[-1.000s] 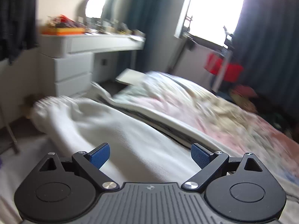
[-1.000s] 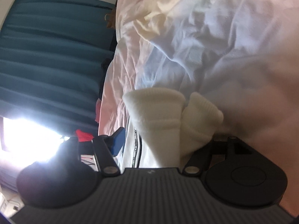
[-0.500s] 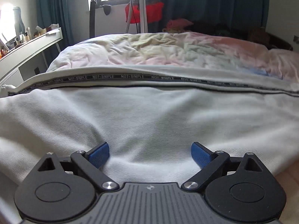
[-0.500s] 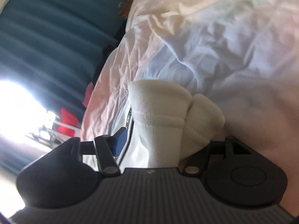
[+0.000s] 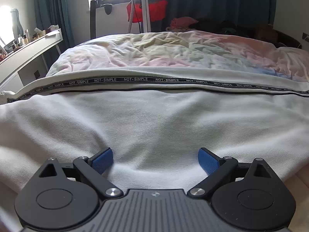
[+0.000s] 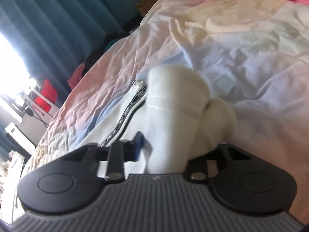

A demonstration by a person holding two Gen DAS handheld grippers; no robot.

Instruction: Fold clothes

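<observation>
White garment [image 5: 154, 119], rumpled duvet [image 5: 173, 52] behind

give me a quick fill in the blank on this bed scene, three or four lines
1. The left claw stands ____ over the white garment.
2. The tape along the garment's zipper reads NOT-____.
3. The right claw is shut on a bunched white ____ of the garment.
4. The garment lies on a ____ with a pastel duvet.

Missing words: open; SIMPLE; cuff; bed
</observation>
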